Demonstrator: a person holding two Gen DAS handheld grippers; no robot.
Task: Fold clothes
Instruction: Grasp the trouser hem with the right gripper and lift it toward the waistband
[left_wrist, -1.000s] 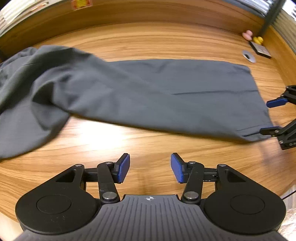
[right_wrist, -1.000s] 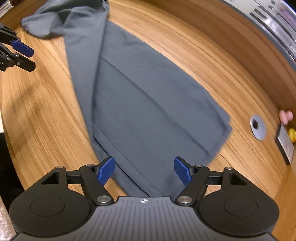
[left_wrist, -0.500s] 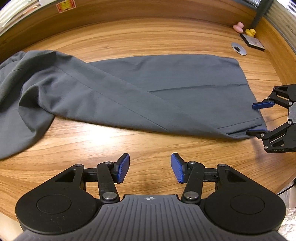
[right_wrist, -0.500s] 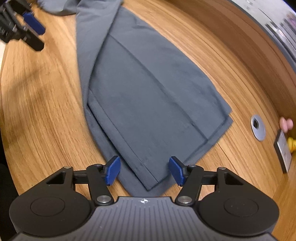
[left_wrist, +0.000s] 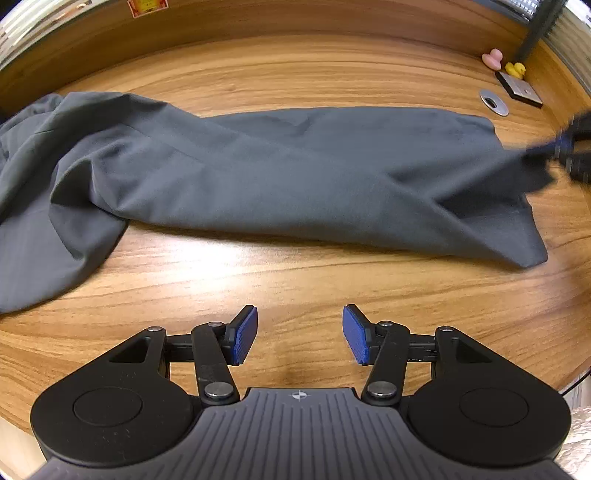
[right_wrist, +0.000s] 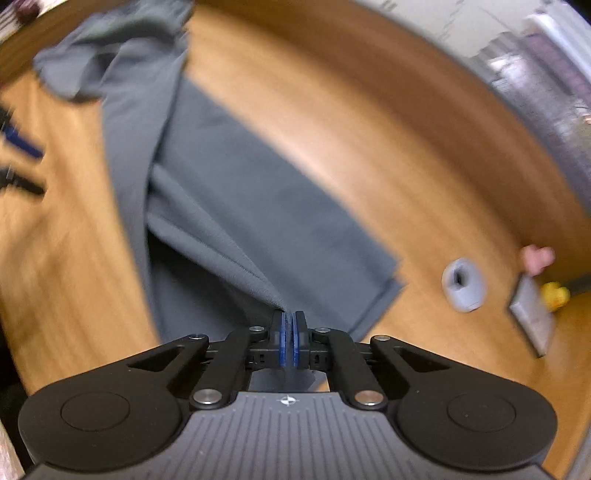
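Note:
Dark grey trousers (left_wrist: 280, 173) lie stretched across the wooden table (left_wrist: 295, 288), bunched at the left end. My left gripper (left_wrist: 300, 334) is open and empty, above bare wood in front of the trousers. My right gripper (right_wrist: 290, 334) is shut on the hem end of the upper trouser leg (right_wrist: 236, 251) and lifts it off the lower leg. It shows blurred at the right edge of the left wrist view (left_wrist: 565, 147). The left gripper shows blurred at the left edge of the right wrist view (right_wrist: 18, 162).
A round metal grommet (left_wrist: 494, 102), a flat grey block (left_wrist: 520, 89), a yellow duck (left_wrist: 515, 68) and a pink toy (left_wrist: 492, 58) sit at the table's far right corner. A dark post (left_wrist: 535, 29) stands there. A raised wooden rim (left_wrist: 295, 22) backs the table.
My right gripper has closed on the hem of the upper trouser leg and raised it up and away. The cloth near that end has lifted into a ridge. My left gripper has stayed open.

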